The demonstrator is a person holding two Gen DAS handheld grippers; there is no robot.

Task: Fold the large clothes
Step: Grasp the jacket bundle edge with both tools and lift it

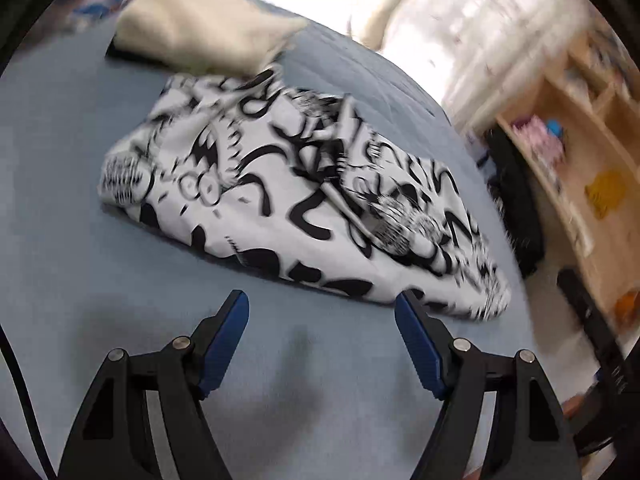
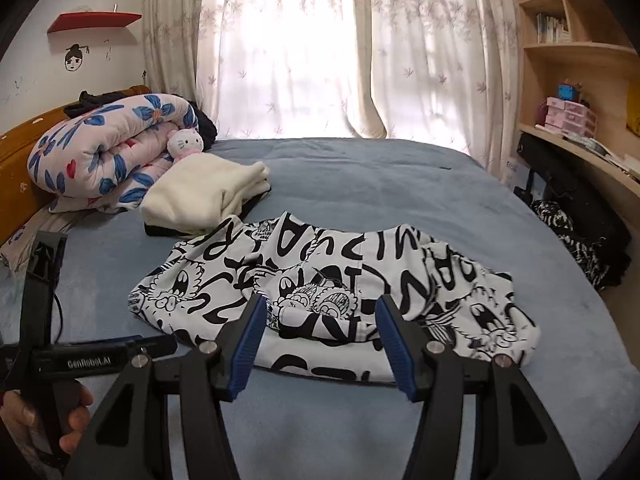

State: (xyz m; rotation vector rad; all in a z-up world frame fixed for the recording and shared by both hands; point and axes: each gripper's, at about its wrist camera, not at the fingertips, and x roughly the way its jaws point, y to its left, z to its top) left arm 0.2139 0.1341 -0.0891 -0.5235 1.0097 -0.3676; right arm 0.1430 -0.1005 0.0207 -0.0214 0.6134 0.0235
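Both grippers stand spread and empty: left gripper (image 1: 322,300) over bare blue bedspread (image 1: 100,248), right gripper (image 2: 320,308) just above the near edge of the black-and-white printed garment (image 2: 320,280). Only the right view shows the person's hand (image 2: 36,420) and the folded cream cloth (image 2: 200,192) sharply; the left view is blurred.

Bare blue bedcover (image 2: 360,176) is lying open in front of and beyond the printed garment (image 2: 320,280), giving free passage. A folded cream cloth (image 2: 200,196) is touching its far left edge, with a rolled floral quilt (image 2: 104,152) blocking behind, and the left gripper (image 2: 86,354) is crowding the near left
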